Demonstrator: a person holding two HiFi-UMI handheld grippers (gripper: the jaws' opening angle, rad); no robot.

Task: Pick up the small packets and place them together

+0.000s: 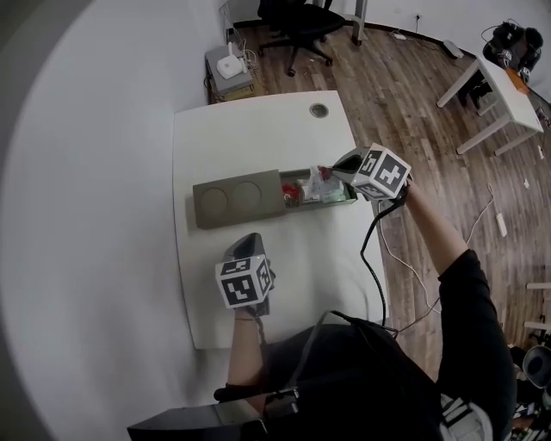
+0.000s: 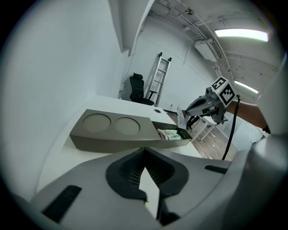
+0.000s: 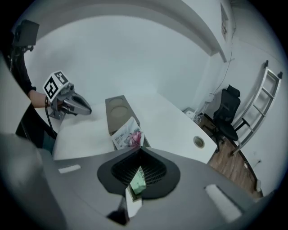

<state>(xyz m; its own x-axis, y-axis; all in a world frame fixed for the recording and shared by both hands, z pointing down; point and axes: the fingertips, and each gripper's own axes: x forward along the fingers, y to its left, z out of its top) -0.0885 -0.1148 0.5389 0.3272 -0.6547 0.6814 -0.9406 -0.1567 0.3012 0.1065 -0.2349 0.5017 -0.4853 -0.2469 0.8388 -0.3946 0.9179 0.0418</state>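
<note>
A grey tray [image 1: 237, 200] with two round recesses lies across the white table [image 1: 258, 129]. Its open right compartment holds several small packets [image 1: 297, 191]. My right gripper [image 1: 333, 176] hangs just above that compartment, shut on a white packet with pink print [image 3: 127, 136]; a green scrap [image 3: 138, 179] also shows between its jaws. From the left gripper view the held packet [image 2: 181, 117] dangles over the compartment's packets [image 2: 170, 134]. My left gripper [image 1: 250, 241] hovers near the tray's front side, jaws together with nothing seen between them.
A cable grommet [image 1: 319, 110] sits at the table's far edge. A black office chair [image 1: 297, 21] and a low cabinet [image 1: 228, 67] stand beyond the table. A white side table [image 1: 499, 86] is at the far right. A ladder [image 2: 162, 76] leans on the wall.
</note>
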